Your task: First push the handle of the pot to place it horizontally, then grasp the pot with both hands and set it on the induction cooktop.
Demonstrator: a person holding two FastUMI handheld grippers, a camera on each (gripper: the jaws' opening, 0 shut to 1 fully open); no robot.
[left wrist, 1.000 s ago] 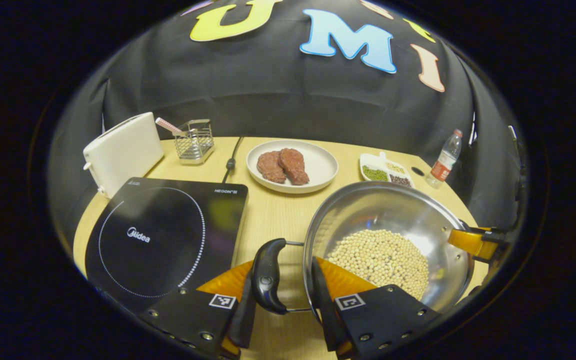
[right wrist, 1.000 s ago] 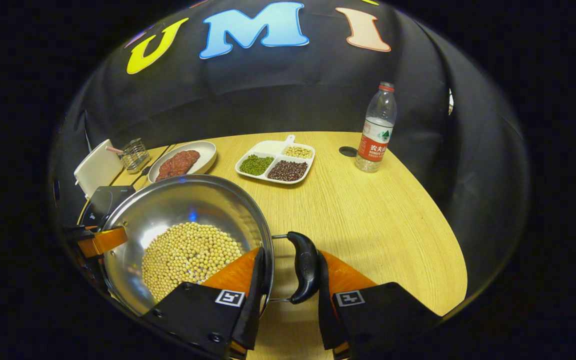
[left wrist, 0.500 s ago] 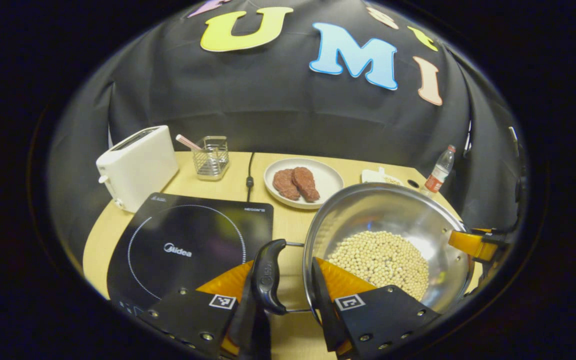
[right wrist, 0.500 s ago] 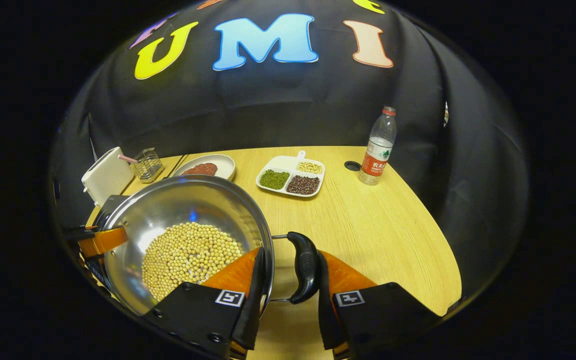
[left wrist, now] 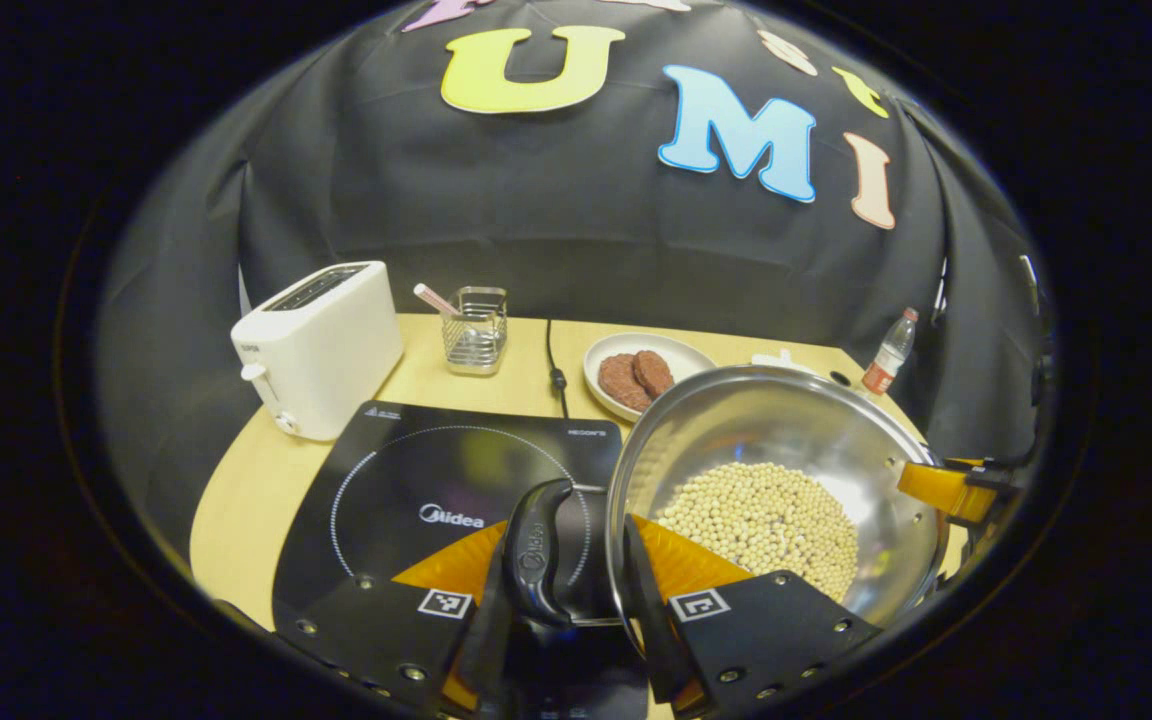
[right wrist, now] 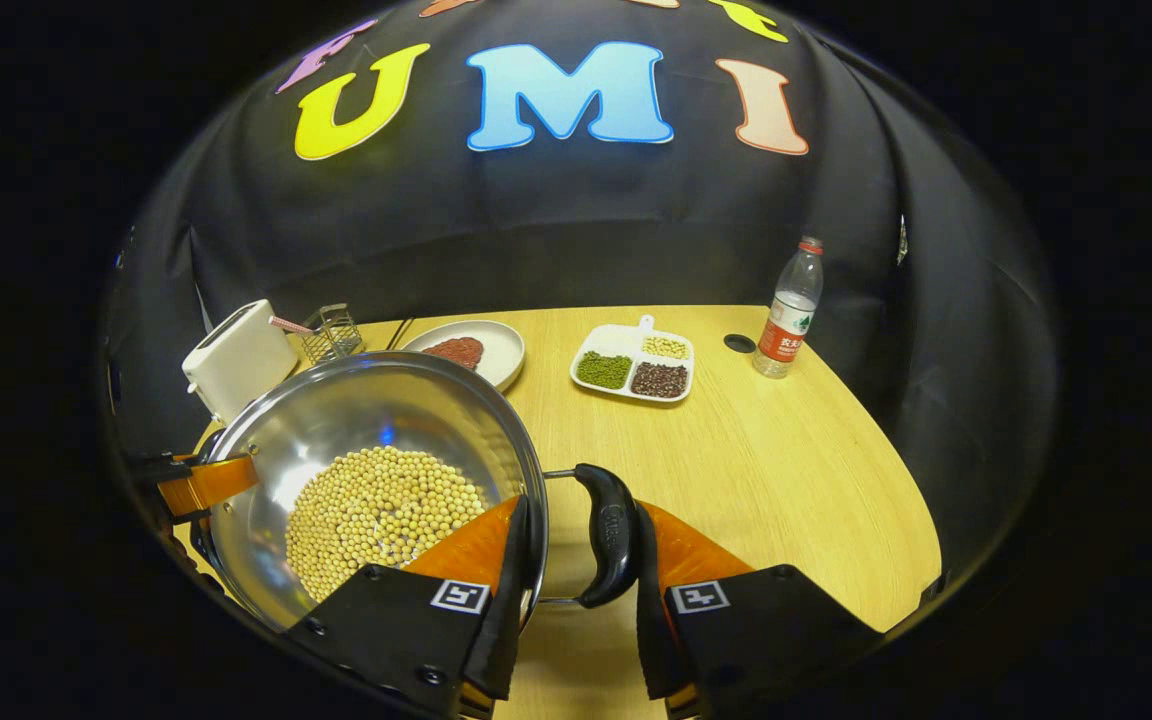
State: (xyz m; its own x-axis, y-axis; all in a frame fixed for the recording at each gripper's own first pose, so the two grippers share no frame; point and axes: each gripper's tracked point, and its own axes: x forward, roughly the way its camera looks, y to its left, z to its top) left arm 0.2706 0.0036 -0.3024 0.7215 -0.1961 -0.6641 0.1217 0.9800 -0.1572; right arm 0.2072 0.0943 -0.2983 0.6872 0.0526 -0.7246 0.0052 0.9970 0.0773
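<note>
steel pot [left wrist: 786,440] of pale beans [left wrist: 761,515] hangs between both grippers, tilted, its left edge above the black induction cooktop [left wrist: 416,480] on the bench [right wrist: 766,470]; the left gripper [left wrist: 561,600] has its jaws closed on the pot's black side handle [left wrist: 534,550]. the right gripper [right wrist: 576,600] has its jaws closed on the opposite handle [right wrist: 608,535]; a toaster [left wrist: 321,345] stands behind the cooktop.
</note>
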